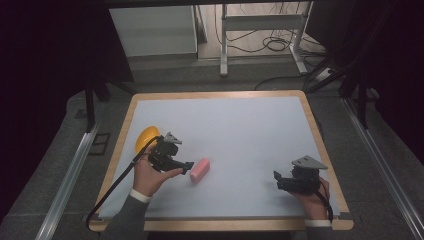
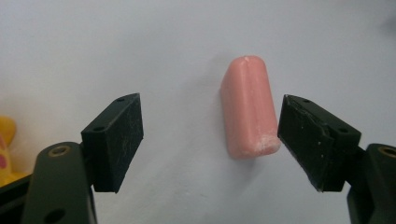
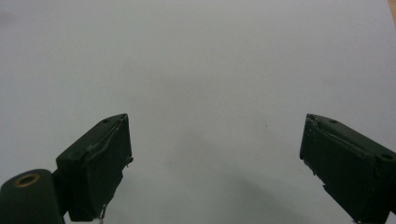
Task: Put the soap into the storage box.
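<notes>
Left claw (image 1: pixel 188 165) closes in on pink block (image 1: pixel 199 170) at the table (image 1: pixel 250 135)
The block lies at seven o'clock on the white surface, between the wide-open jaws, nearly touching one; right claw (image 1: pixel 276 180) gapes empty at four o'clock; a yellow object (image 1: pixel 145 137) sits behind the left hand.

Yellow toy (image 2: pixel 6 149) cut off by left edge; identity unclear.

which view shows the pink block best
The left gripper view: the pink block lies close up between the open jaws of the left gripper, nearer one jaw. The high view shows it small on the table, just off that gripper's tips.
</notes>
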Available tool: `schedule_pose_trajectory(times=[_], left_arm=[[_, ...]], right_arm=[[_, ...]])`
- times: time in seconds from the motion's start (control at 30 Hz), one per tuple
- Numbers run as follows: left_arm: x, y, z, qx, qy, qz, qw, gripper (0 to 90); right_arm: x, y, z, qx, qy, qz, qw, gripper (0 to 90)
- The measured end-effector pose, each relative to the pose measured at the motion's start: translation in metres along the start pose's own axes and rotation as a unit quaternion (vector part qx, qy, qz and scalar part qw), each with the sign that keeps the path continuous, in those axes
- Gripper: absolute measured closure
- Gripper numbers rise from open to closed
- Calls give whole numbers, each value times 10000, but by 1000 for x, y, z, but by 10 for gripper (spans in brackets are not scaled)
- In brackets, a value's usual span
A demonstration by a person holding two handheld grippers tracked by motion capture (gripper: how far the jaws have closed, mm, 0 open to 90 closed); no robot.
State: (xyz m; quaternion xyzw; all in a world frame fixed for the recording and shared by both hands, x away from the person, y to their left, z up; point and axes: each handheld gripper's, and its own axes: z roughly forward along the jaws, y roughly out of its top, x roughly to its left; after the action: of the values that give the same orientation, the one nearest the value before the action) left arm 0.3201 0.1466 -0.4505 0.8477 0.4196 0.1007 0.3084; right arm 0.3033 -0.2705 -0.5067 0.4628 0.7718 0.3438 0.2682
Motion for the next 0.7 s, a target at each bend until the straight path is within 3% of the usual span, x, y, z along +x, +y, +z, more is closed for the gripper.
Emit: schedule_pose_trajectory(times=[0.27,0.7], left_arm=[[-10,3,8,-59,23,58,10000,241],[-18,6,19,76,29,140,9999,243]], right_arm=[[0,0,0,7,-12,-13,10000,88],[1,0,1,22,2,-8,10000,88]])
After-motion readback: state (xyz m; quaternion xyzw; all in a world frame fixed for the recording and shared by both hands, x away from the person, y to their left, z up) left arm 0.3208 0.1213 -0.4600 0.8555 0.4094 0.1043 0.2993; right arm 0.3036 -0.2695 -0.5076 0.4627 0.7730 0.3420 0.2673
